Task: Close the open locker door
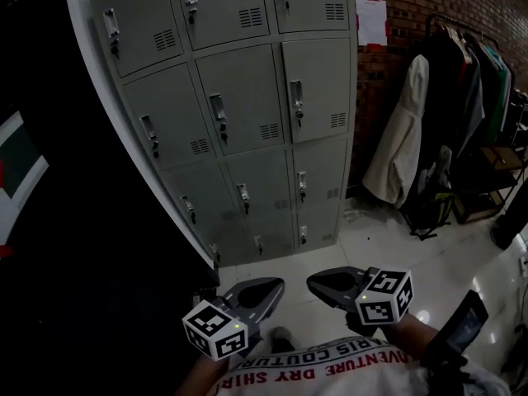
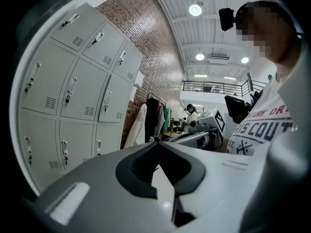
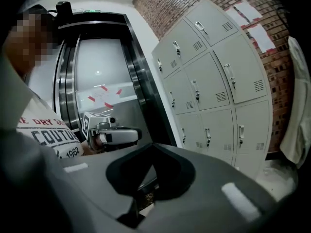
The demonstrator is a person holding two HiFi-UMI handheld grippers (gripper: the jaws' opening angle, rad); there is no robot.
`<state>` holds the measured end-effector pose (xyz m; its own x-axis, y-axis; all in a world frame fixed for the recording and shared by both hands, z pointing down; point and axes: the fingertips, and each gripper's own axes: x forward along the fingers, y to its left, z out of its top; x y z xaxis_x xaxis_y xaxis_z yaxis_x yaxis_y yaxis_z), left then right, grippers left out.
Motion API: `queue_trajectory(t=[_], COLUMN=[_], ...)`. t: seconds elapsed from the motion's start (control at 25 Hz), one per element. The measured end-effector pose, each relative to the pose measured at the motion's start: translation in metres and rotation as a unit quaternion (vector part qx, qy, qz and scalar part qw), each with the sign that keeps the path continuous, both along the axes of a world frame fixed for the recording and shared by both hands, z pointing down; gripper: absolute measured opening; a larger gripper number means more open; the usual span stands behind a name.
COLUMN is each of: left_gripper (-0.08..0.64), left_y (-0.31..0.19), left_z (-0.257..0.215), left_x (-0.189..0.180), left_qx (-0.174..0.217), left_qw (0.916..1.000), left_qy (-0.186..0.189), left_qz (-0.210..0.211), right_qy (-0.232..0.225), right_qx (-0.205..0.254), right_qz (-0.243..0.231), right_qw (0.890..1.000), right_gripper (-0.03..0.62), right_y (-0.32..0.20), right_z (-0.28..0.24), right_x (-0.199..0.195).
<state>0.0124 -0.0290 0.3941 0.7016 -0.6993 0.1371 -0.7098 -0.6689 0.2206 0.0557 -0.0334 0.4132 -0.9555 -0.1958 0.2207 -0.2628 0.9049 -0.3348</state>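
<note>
A grey bank of lockers (image 1: 247,106) stands ahead on the tiled floor; every door I can see lies flush, and none stands open. It also fills the left of the left gripper view (image 2: 73,96) and the right of the right gripper view (image 3: 214,91). My left gripper (image 1: 276,285) and right gripper (image 1: 313,283) hang low near my chest, well short of the lockers, with their tips pointing toward each other. Each one's jaws meet at the tip, left gripper (image 2: 158,141) and right gripper (image 3: 153,143), with nothing between them.
A clothes rack (image 1: 466,89) with dark garments and a white coat (image 1: 400,139) stands right of the lockers against the brick wall. Bags (image 1: 429,205) lie on the floor below it. Steel lift doors (image 3: 97,81) flank the lockers' left side.
</note>
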Motion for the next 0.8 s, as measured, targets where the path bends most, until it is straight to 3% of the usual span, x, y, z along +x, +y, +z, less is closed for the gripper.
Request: queue_trajectory(t=[0.24, 0.8], left_gripper=[0.005, 0.005], left_y=[0.061, 0.059], left_z=[-0.017, -0.029], left_x=[0.020, 0.021], left_qx=[0.010, 0.011], left_qw=[0.9998, 0.9999], left_qy=[0.002, 0.012], left_qz=[-0.019, -0.004], right_qy=[-0.029, -0.027], right_qx=[0.012, 0.020], right_qz=[-0.014, -0.005], right_qw=[0.999, 0.999], right_gripper=[-0.008, -0.008], right_y=[0.065, 0.062], right_z=[-0.017, -0.027], right_x=[0.022, 0.014])
